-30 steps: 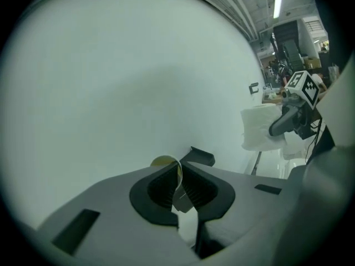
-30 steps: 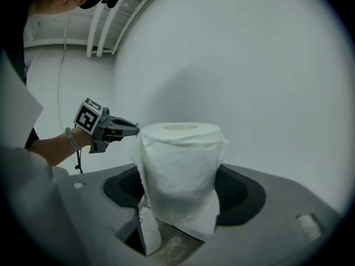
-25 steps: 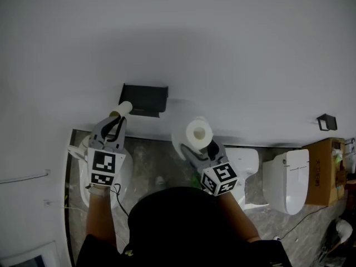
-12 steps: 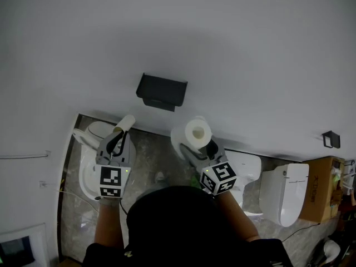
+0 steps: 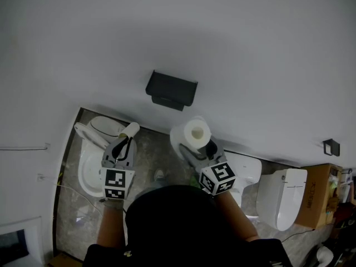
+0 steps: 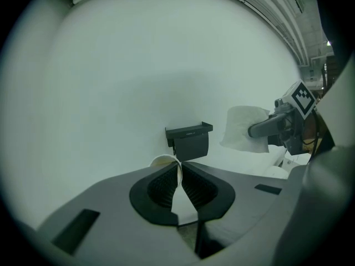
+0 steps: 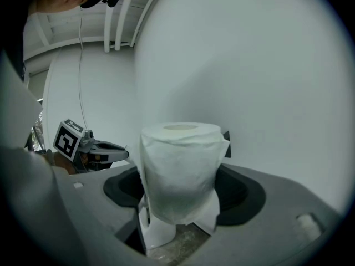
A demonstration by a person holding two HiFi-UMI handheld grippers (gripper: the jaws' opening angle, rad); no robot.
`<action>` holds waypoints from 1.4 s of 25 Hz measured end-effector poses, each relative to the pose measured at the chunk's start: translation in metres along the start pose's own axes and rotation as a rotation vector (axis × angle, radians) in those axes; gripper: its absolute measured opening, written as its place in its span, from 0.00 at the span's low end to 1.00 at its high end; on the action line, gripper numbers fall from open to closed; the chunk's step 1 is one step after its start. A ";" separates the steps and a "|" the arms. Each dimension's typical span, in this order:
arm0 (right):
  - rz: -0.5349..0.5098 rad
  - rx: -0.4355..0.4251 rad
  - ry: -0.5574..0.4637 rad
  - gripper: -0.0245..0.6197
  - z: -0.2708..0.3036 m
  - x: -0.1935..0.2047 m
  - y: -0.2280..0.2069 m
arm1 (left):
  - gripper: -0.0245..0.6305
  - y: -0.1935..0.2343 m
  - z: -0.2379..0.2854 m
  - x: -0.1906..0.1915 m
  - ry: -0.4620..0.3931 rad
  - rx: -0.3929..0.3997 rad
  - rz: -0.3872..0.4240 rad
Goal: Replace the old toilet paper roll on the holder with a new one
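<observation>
Left tool [image 5: 128, 140] pinched the empty core [image 5: 132, 128] by its thin wall, so it might slip; right tool [image 5: 199, 145] clamped the new roll [image 5: 197, 131].

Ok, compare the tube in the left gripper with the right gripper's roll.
The cardboard tube is bare and thin; the toilet paper roll is full, white, far thicker. The left gripper pinches the tube's wall, nearly shut; the right gripper spans the roll, wide. Both are clear of the holder.

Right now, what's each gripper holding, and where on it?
Left gripper pinches the empty cardboard tube by its wall at one end. Right gripper clamps the new toilet paper roll across its sides.
</observation>
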State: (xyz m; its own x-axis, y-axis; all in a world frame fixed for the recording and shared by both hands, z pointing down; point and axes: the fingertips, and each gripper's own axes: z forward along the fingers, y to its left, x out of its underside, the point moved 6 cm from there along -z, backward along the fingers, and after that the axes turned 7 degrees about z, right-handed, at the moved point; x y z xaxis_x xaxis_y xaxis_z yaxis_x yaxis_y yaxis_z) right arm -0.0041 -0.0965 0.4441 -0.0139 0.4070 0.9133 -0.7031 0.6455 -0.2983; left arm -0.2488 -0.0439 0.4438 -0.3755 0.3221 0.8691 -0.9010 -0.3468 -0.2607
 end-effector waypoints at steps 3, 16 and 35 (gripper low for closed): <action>-0.004 0.000 0.006 0.60 0.007 0.001 0.002 | 0.09 0.001 0.004 0.005 0.003 0.018 -0.002; -0.065 0.041 -0.069 0.60 0.047 -0.049 0.001 | 0.09 0.023 0.023 0.014 -0.031 0.076 -0.003; -0.178 0.172 -0.014 0.60 0.152 -0.108 -0.028 | 0.09 0.059 0.053 0.035 -0.020 0.103 -0.018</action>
State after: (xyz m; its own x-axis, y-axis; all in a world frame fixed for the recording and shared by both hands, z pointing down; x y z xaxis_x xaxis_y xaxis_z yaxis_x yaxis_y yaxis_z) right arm -0.0910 -0.2567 0.3963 0.1121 0.2867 0.9515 -0.8057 0.5866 -0.0818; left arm -0.3040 -0.1002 0.4814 -0.3543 0.3119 0.8816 -0.8800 -0.4301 -0.2015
